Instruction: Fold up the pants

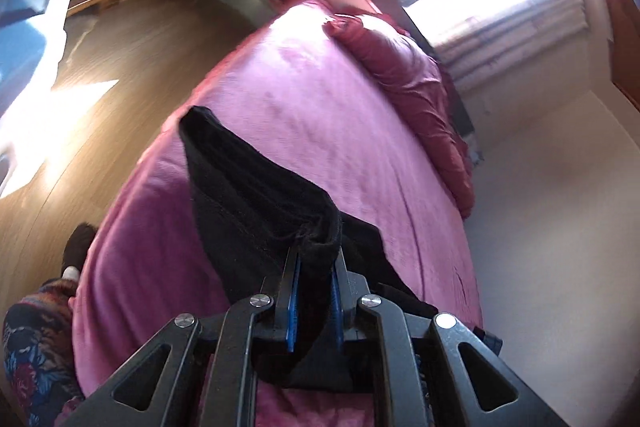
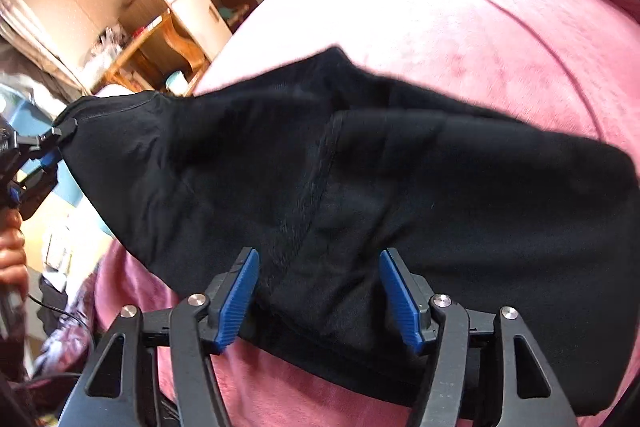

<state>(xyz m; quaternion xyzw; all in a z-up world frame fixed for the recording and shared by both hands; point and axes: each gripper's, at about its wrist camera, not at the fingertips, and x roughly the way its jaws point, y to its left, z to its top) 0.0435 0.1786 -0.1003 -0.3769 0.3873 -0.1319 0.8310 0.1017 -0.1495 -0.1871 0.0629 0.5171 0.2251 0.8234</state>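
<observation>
The black pants (image 2: 360,187) hang lifted above a bed with a pink blanket (image 2: 500,39). My left gripper (image 1: 314,263) is shut on a bunched edge of the pants (image 1: 256,195), which trail down onto the pink blanket (image 1: 320,87). It also shows at the far left of the right wrist view (image 2: 60,139), pinching a corner of the cloth. My right gripper (image 2: 320,291) is open, its blue pads (image 2: 240,295) wide apart, with the pants' lower edge lying between them.
A crumpled dark pink duvet (image 1: 412,83) lies along the far side of the bed by the wall. Wooden floor (image 1: 120,39) and a wooden desk with shelves (image 2: 172,27) are to the left. A person's patterned leg and slipper (image 1: 76,247) stand by the bed.
</observation>
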